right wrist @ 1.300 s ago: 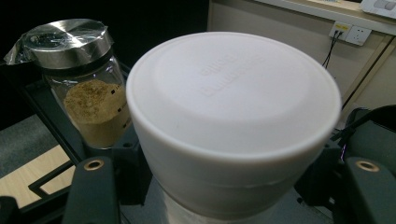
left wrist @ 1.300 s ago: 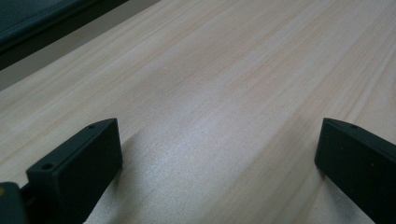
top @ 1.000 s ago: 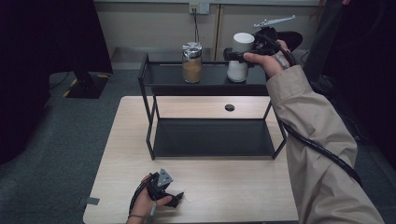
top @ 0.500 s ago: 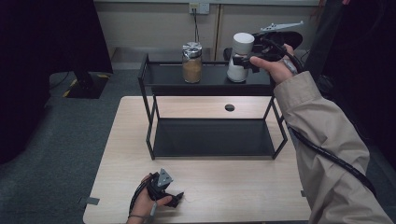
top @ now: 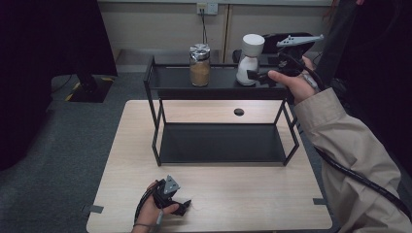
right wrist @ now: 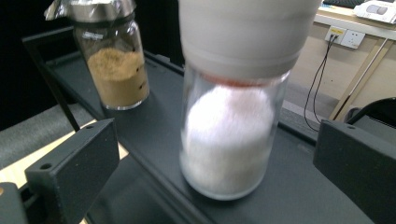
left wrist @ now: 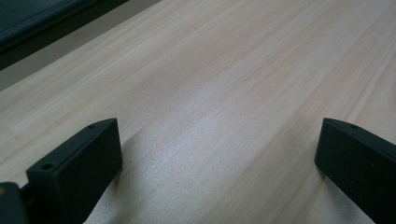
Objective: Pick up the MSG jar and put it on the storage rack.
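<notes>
A glass jar of white powder with a white cap (top: 248,60) stands on the top shelf of a black metal rack (top: 218,143). In the right gripper view the white jar (right wrist: 229,140) is upright just ahead of the jaws, with neither pad touching it. My right gripper (top: 260,75) (right wrist: 217,128) is open to the jar's right; its jaws have just been opening. A jar of brown powder with a silver lid (top: 199,68) (right wrist: 116,70) stands further left on the same shelf. My left gripper (top: 182,206) (left wrist: 217,128) rests open on the wooden table (top: 243,194) near its front edge, with nothing between its jaws.
The rack's lower shelf is bare. A small round hole (top: 238,112) sits in the tabletop behind the rack. A wall socket (top: 206,8) with a cable is at the back. Dark furniture stands at the far left.
The right gripper let go of the white jar and drew back to the right and slightly down. The jar stays on the top shelf. The left hand has not moved.
</notes>
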Available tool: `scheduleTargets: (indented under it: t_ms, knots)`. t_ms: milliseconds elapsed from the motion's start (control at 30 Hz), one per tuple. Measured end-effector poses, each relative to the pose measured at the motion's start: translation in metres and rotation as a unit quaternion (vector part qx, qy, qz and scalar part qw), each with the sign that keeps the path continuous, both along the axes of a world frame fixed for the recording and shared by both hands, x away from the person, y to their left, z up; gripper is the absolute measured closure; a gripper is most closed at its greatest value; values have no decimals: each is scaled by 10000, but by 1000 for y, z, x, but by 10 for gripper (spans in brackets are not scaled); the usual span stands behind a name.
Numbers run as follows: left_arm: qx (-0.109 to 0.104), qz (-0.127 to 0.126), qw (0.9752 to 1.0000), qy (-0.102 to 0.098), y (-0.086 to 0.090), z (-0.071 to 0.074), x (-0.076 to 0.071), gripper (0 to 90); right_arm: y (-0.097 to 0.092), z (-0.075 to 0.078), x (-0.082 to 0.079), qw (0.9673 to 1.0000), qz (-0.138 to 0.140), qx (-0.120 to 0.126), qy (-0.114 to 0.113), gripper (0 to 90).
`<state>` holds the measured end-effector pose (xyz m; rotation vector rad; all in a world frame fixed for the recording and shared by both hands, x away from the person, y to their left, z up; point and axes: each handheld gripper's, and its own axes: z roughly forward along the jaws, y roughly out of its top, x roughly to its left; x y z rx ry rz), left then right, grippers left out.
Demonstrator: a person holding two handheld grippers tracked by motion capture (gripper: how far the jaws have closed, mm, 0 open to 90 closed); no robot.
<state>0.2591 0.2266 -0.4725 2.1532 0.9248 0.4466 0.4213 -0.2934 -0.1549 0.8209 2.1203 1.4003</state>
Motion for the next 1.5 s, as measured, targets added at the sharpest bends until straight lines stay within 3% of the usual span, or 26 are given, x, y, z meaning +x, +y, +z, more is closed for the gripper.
scheduleTargets:
  t_ms: [767,1300,1500]
  knots:
    - [1,-1,10000,-1,0,0,0,0,-34,-38,-28,9990,401,199,-23,0]
    - [-23,13,10000,-5,0,-1,0,0,-59,-82,-58,9965,770,327,-12,0]
    - [20,4,10000,2,0,0,0,0,-68,-99,-67,9956,909,219,-2,0]
